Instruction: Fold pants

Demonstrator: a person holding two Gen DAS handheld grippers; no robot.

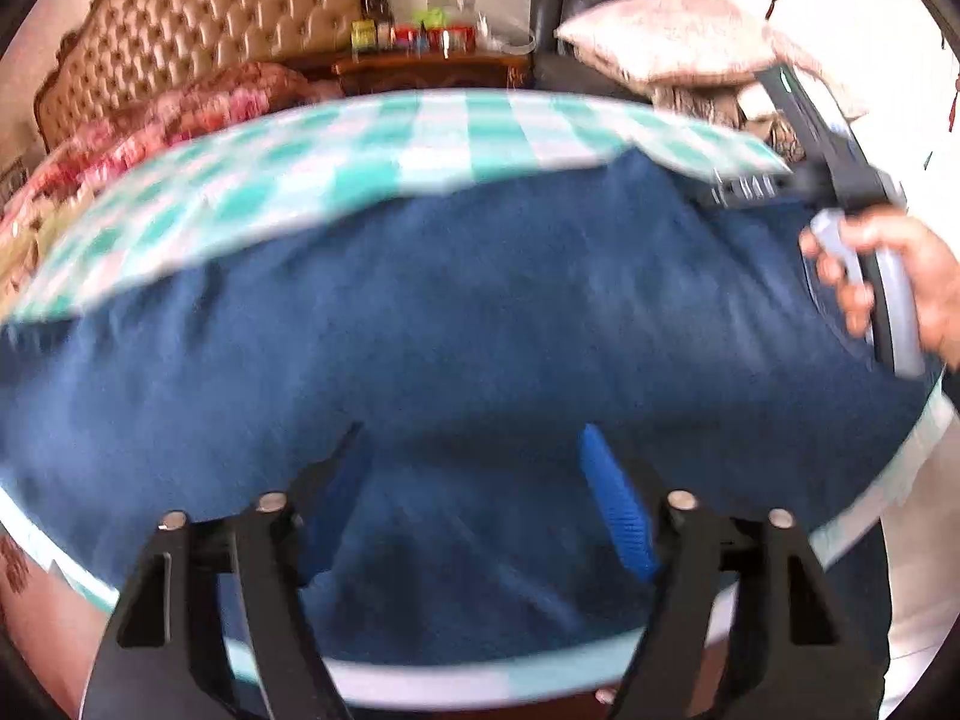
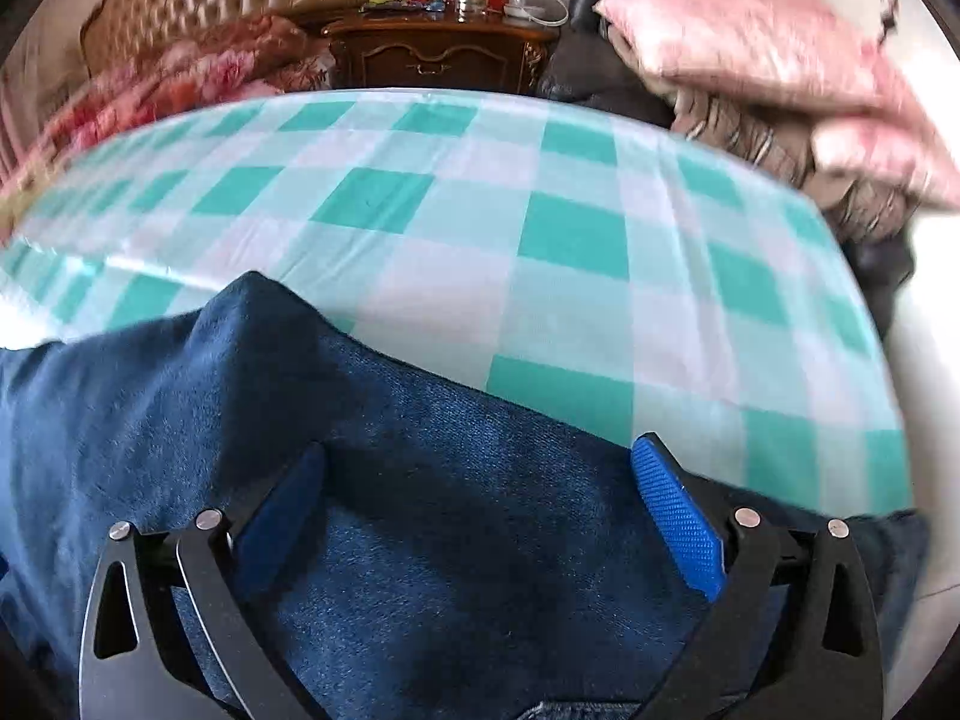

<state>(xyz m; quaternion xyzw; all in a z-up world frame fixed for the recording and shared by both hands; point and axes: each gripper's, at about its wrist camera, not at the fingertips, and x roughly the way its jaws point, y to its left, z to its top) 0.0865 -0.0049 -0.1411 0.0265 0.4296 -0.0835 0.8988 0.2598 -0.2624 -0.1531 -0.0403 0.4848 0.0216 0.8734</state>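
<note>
Across the lower half of both frames, the blue pants (image 1: 480,300) are lying spread on the table with the green checked cloth (image 2: 540,228), and they are covering most of its near part. In the right wrist view, one corner of the fabric is standing up in a small peak at the middle left of the frame.

My left gripper (image 1: 474,462) is hovering low over the pants with its fingers wide apart, and I am holding nothing in it; the cloth is passing under the gap. My right gripper (image 2: 480,480) is also spread open over the pants, near their far edge, where the checked cloth begins. In the left wrist view, my right hand (image 1: 900,282) is showing at the right edge of the frame.

I judge I am at the start of a fold: both grippers are placing themselves for a pinch. Next I should lower each one to an edge of the pants, close on the fabric, and lift both sides together so the fold stays even.

Behind the table, a nightstand (image 2: 438,54) is standing in the upper middle, and a pink pillow (image 2: 750,42) at the upper right.
</note>
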